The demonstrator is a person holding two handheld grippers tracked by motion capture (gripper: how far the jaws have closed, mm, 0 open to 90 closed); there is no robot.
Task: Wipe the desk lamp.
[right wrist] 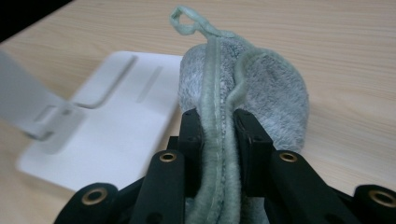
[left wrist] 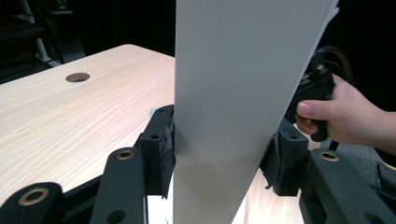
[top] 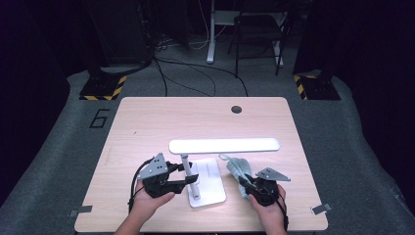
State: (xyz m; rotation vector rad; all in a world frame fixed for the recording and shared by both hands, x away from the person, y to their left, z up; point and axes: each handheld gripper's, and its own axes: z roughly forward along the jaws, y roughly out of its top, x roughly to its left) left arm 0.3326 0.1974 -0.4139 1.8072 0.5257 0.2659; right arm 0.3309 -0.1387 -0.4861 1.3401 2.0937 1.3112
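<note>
Cloth (right wrist: 243, 93), grey-green and fluffy, sits pinched between the jaws of the right gripper (right wrist: 218, 126); its hemmed edge runs up the middle of the right gripper view, with a small loop at the top. In the high view the cloth (top: 238, 169) shows right of centre in the lower half of the frame, bunched just above the right gripper (top: 254, 188) and close to the right edge of the lamp base (top: 213, 183).

Left of it, the left gripper (top: 183, 181) is clamped on the lamp's post (top: 186, 169), its jaws part-way closed with the pads pressing both sides. In the left gripper view the post (left wrist: 233, 93) fills the centre as a pale upright slab between the pads, and the person's right hand (left wrist: 345, 114) appears at mid-right.

Above both grippers the white lamp head (top: 224, 145) lies level across the centre of the table (top: 147, 122), which has a round hole (top: 237, 109) near its far edge.
</note>
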